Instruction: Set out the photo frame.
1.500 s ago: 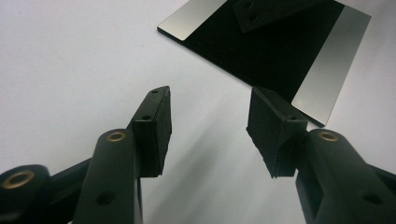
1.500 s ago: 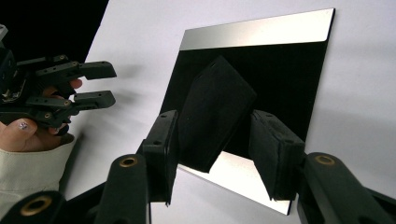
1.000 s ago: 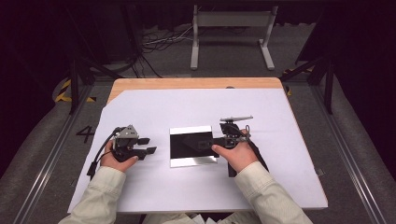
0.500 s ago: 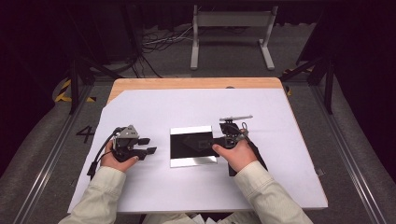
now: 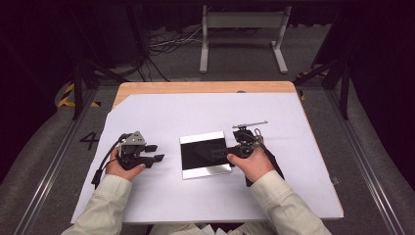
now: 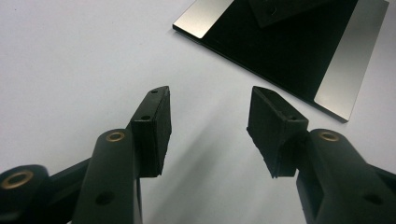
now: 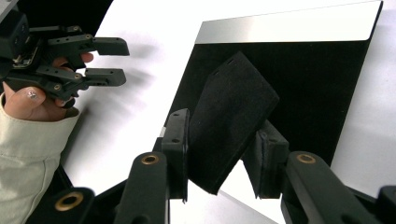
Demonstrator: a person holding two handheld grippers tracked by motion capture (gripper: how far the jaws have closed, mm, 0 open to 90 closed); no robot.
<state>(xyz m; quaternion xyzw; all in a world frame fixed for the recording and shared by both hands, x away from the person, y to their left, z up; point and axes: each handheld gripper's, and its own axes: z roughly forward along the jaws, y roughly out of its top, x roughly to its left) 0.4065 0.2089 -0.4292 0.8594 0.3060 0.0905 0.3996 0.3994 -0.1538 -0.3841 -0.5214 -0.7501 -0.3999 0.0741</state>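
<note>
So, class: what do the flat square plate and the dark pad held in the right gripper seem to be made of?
Plate: looks like a rigid sheet, glossy black in the middle with brushed, metal-like silver strips along two edges; maybe metal or coated glass.
Pad: matt black with a fuzzy, felt-like or foam surface, clamped between the right gripper's jaws; likely fabric or foam.

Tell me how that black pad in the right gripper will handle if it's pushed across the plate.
The black pad looks felt-like, so probably soft, light and slightly bendy. Gripped by its lower end in the right gripper, its free end may flex. The plate looks glossy, so it should glide.
</note>
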